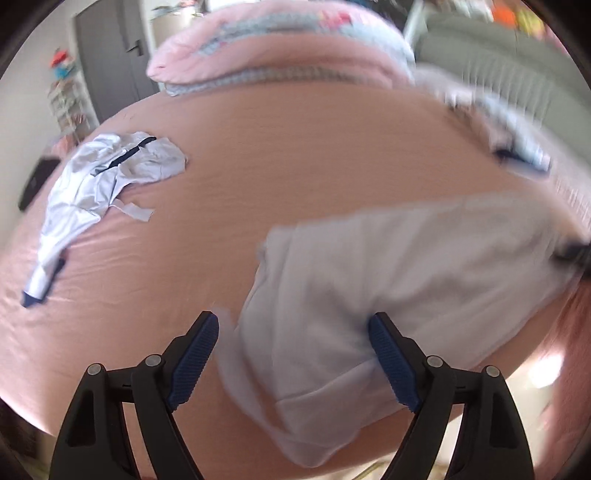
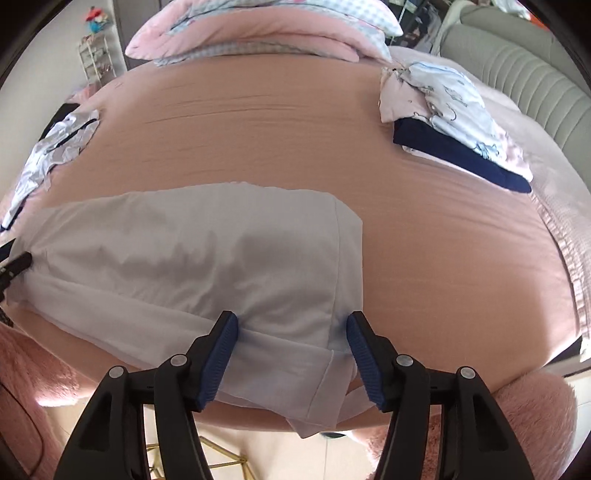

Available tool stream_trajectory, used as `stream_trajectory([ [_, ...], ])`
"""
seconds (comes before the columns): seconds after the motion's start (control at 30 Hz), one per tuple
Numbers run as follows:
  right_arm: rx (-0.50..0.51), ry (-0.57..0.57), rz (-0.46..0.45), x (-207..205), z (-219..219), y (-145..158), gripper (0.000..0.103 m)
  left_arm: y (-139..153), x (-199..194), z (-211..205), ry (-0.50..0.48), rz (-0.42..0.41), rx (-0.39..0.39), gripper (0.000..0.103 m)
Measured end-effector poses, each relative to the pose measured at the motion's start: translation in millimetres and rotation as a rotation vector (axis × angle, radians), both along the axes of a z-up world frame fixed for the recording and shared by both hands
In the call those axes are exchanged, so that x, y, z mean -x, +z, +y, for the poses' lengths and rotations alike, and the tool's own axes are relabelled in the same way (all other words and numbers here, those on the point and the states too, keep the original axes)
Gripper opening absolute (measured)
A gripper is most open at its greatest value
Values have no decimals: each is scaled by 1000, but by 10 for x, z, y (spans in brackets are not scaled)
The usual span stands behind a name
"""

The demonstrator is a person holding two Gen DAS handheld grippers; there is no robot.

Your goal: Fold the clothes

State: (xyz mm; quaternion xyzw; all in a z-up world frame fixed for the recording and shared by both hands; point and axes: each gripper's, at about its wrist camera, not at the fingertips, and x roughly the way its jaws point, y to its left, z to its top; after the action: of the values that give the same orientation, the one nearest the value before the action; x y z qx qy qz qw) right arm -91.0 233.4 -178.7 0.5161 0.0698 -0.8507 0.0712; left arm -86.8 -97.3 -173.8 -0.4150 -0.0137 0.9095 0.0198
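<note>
A pale lilac-white garment (image 2: 192, 254) lies spread across the near edge of the pink bed (image 2: 266, 129), partly folded, with its hem hanging over the edge. My right gripper (image 2: 291, 332) is open, its jaws straddling the garment's right near corner. My left gripper (image 1: 293, 334) is open over the garment's (image 1: 388, 266) left end; that view is blurred by motion. The left gripper's tip shows at the far left of the right wrist view (image 2: 16, 264).
A crumpled white shirt with dark trim (image 1: 103, 181) lies at the bed's left side. A stack of folded clothes, light blue over navy (image 2: 454, 122), sits at the right. Pink pillows (image 2: 258, 29) lie at the far end. A grey sofa (image 2: 517, 74) stands beyond.
</note>
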Motion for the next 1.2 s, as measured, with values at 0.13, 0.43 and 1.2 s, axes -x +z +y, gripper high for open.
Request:
stream_trajectory([
  [0.13,-70,11,-25,-60,110,59,67,16,-42,-114,30,0,1,84],
  [0.43,366,-109,-195,124,506,-186,69,2,27,-225,74,-6,-70,84],
  [1.2,63,479,-52,-171,-1660,169,45,108,14,-46,-103,43,-428,84],
])
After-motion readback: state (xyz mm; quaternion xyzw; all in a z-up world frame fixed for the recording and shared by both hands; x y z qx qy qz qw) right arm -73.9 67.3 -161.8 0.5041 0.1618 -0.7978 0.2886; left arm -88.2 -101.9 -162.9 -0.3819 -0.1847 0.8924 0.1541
